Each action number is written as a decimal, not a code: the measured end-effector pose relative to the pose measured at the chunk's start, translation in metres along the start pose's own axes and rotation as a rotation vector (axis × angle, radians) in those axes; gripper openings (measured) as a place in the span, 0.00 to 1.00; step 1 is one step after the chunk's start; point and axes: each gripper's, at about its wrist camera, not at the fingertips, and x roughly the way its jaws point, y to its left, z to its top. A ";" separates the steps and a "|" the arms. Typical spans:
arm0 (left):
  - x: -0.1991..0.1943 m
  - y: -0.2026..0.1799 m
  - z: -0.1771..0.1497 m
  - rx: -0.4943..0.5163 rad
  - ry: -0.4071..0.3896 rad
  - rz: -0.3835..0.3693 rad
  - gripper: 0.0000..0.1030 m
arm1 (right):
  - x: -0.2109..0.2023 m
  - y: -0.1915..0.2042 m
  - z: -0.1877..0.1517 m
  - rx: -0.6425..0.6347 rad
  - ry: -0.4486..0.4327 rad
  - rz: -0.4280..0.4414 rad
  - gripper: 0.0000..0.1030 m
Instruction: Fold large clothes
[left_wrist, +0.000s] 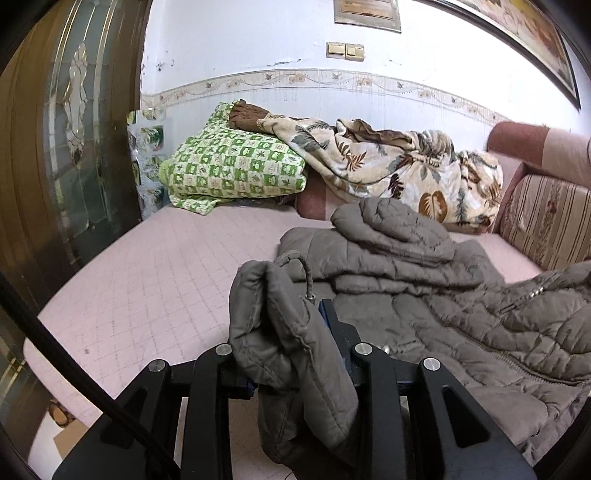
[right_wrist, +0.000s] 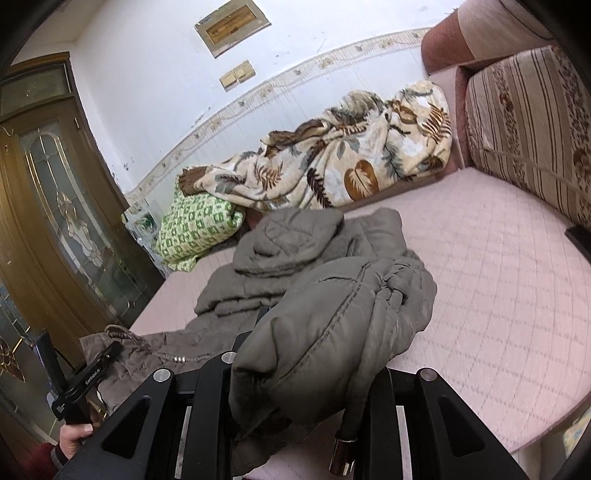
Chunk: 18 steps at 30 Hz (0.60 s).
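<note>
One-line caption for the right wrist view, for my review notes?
Right gripper clamps a bunched edge of the grey quilted jacket above the pink mattress; leaf-print blanket lies behind.

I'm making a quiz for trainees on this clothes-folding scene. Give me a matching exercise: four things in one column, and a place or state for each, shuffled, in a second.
Things:
1. grey quilted jacket
2. green checked bedding
3. leaf-print blanket
4. striped cushion

Places or states:
A. rumpled along the white wall
B. upright at the pink surface's right edge
C. bundled at the far left, by the door
D. spread on the pink quilted surface, its near edge pinched in the left gripper and the right gripper

Pairs: 1-D, 2-C, 3-A, 4-B
</note>
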 end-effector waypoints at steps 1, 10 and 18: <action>0.001 0.002 0.004 -0.009 0.004 -0.014 0.26 | 0.001 0.001 0.004 0.000 -0.004 0.003 0.26; 0.011 0.002 0.029 0.051 0.029 -0.101 0.27 | 0.009 0.007 0.035 0.010 -0.034 0.023 0.26; 0.025 0.011 0.060 0.030 0.040 -0.162 0.27 | 0.021 0.020 0.067 -0.015 -0.055 0.037 0.26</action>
